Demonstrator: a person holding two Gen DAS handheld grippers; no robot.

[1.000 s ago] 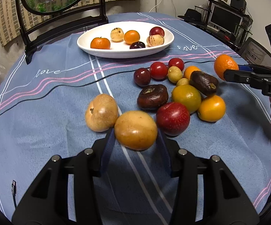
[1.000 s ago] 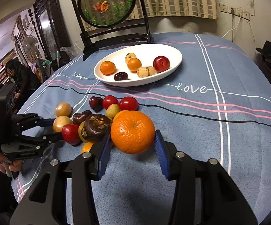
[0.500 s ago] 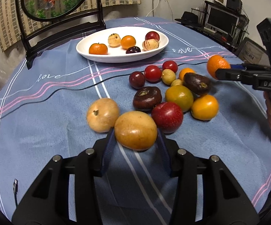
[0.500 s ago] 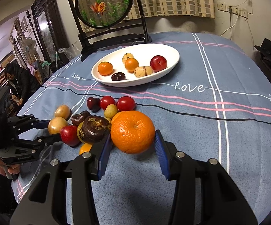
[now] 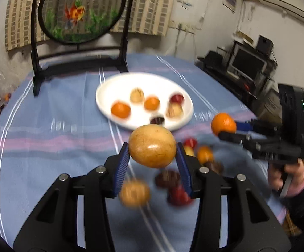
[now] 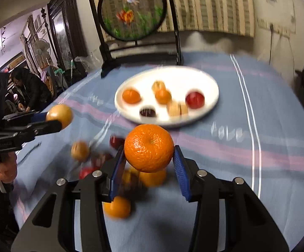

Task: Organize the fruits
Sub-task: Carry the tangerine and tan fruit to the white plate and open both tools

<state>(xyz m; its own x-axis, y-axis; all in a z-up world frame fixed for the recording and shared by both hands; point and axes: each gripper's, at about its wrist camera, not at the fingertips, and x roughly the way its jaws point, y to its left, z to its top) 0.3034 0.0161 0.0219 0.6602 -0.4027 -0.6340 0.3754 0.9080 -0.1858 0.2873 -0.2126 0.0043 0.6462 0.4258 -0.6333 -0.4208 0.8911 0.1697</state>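
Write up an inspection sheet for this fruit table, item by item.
Surface: round table under a blue striped cloth.
Job's things: white plate holding six small fruits; a blurred pile of loose fruits on the cloth nearer the cameras.
Clutter: goldfish screen on a black stand behind the plate.
Grippers: left claw shut on a tan fruit; right claw shut on an orange; both are above the cloth.
Cables: a wall cord hangs from a socket.
Surroundings: monitor and speaker on a side stand; a second person in the next room.
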